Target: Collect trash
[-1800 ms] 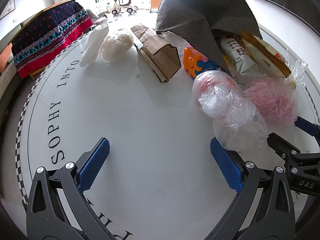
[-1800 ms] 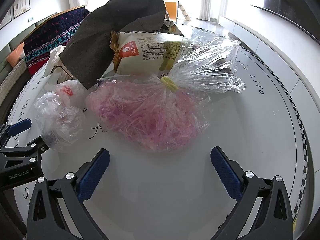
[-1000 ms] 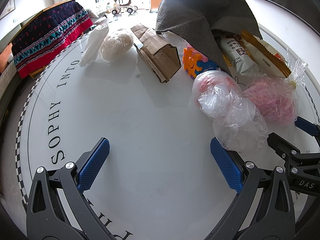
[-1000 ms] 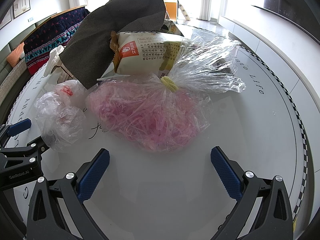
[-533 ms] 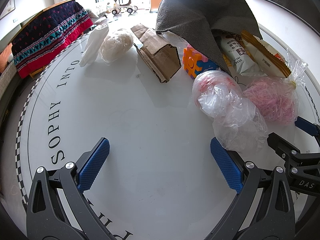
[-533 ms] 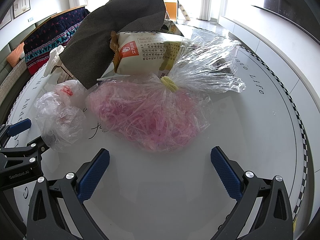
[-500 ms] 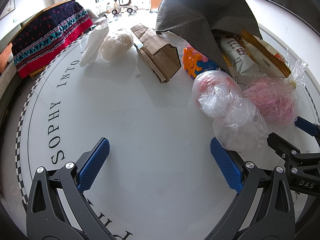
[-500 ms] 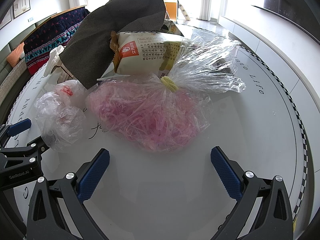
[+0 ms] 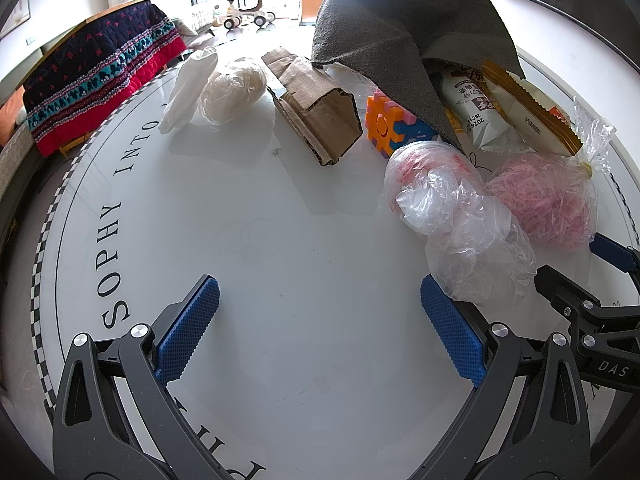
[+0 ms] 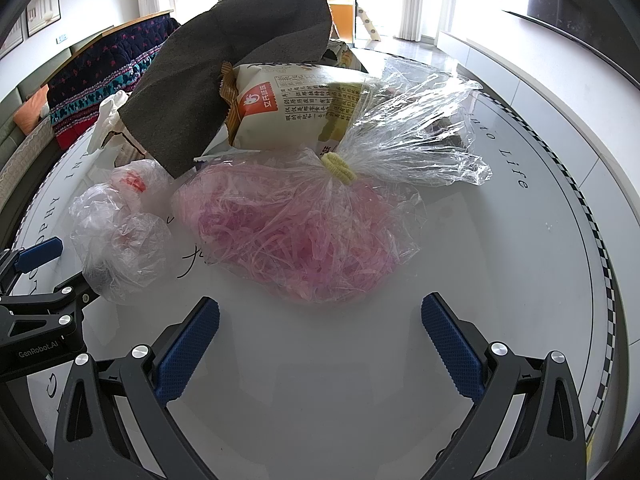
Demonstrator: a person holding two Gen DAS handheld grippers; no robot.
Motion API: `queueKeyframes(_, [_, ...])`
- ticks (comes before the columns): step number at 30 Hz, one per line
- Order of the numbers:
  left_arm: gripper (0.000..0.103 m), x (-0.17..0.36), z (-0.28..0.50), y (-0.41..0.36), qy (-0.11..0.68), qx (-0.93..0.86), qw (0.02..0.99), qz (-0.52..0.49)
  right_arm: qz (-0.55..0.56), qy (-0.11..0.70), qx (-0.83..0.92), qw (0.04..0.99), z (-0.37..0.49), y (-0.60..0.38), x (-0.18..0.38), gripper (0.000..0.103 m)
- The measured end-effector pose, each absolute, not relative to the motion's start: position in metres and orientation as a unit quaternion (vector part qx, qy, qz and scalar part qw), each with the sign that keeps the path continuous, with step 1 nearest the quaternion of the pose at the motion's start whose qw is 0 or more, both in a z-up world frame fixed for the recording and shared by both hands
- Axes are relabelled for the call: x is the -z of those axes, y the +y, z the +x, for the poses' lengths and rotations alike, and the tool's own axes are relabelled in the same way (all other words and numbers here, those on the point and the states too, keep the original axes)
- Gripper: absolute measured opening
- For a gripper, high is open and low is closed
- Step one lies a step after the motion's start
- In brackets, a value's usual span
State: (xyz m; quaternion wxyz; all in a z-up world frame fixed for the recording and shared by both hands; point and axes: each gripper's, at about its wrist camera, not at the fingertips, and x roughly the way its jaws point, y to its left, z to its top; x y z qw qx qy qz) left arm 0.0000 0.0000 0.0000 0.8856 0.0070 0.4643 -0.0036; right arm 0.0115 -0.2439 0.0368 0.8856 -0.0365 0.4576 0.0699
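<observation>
The left tool (image 9: 320, 320) hangs low over the round white counter (image 9: 280, 248), its blue pads (image 9: 188, 328) spread wide with nothing between them. The right pad touches a crumpled clear plastic bag (image 9: 472, 248) near the counter's right edge. Just beyond that lies a clear bag of pink shreds (image 9: 548, 200), and the right tool (image 9: 592, 284) reaches in beside it from the right edge. Toward the far edge sit a torn cardboard piece (image 9: 316, 116), an orange and blue toy block (image 9: 388, 128), snack packets (image 9: 480, 116) under a grey felt sheet (image 9: 400, 28), a wrapped white ball (image 9: 232, 92) and a white glove (image 9: 188, 88).
</observation>
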Motion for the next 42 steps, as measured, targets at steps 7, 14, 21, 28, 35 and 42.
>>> queueKeyframes(7, [0.097, 0.0, 0.0, 0.0, 0.464, 0.004, 0.886, 0.007, -0.037, 0.458, -0.07, 0.886, 0.011, -0.244, -0.037, 0.101])
queueKeyframes(14, [0.097, 0.0, 0.0, 0.0, 0.464, 0.004, 0.886, 0.007, -0.036, 0.458, -0.07, 0.886, 0.011, -0.244, -0.037, 0.101])
queueKeyframes(21, [0.097, 0.0, 0.0, 0.0, 0.464, 0.004, 0.886, 0.007, -0.036, 0.458, -0.07, 0.886, 0.011, -0.244, -0.037, 0.101])
queueKeyframes(28, [0.097, 0.0, 0.0, 0.0, 0.464, 0.004, 0.886, 0.007, -0.037, 0.458, -0.07, 0.886, 0.011, -0.244, -0.037, 0.101])
queueKeyframes(35, [0.097, 0.0, 0.0, 0.0, 0.467, 0.006, 0.884, 0.009, -0.036, 0.457, -0.07, 0.886, 0.011, -0.244, -0.037, 0.1])
queueKeyframes(42, [0.097, -0.018, -0.026, 0.004, 0.455, 0.024, 0.89, -0.002, -0.026, 0.44, -0.091, 0.893, -0.007, -0.246, -0.061, 0.1])
